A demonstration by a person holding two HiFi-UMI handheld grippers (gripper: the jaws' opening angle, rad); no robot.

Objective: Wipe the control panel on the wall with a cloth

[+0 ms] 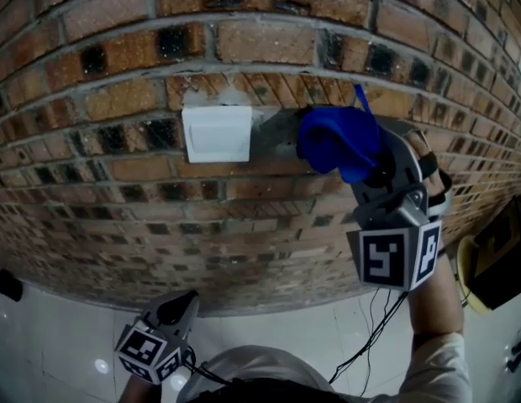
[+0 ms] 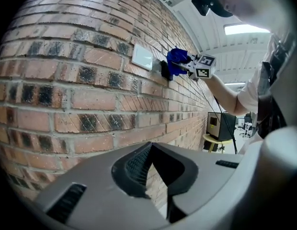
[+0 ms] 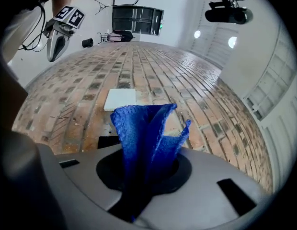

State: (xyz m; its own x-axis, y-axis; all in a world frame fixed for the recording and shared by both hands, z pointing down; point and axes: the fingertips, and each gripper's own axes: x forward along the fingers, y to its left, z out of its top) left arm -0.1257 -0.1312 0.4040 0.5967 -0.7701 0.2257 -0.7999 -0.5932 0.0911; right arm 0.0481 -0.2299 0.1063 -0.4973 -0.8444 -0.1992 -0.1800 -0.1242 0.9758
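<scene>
- Right gripper (image 1: 370,168) is raised to the brick wall (image 1: 118,74), jaws pointing at the bricks, marker cube toward us. A bare forearm (image 1: 433,309) reaches up behind it.
- Its jaws are clamped on a blue cloth (image 1: 336,141). The right gripper view shows the fabric pinched between them and fanning out in upright folds past the tips.
- The cloth sits to the right of the white control panel (image 1: 217,133), near it but not on it. The panel face is uncovered.
- The cloth bunches over a dark fitting (image 2: 164,70) on the wall just beside the panel. We cannot tell whether the fabric presses on the wall.
- Left gripper (image 1: 178,309) hangs low, well below the panel and well apart from the right one, tip pointing up toward the wall.
- In the left gripper view its jaws are closed together with nothing between them, only brick beyond.
- The wall is red-brown brick with darker, scorched-looking bricks scattered through it and pale mortar lines.
- The floor (image 1: 59,334) below is white, glossy tile. A thin black cable (image 1: 374,334) trails down from the right gripper.
- Far right, a black box (image 1: 500,254) rests on a round yellow stool (image 1: 464,267) near the foot of the wall.
- The left gripper view shows a pale ceiling with a long light panel (image 2: 244,28).
</scene>
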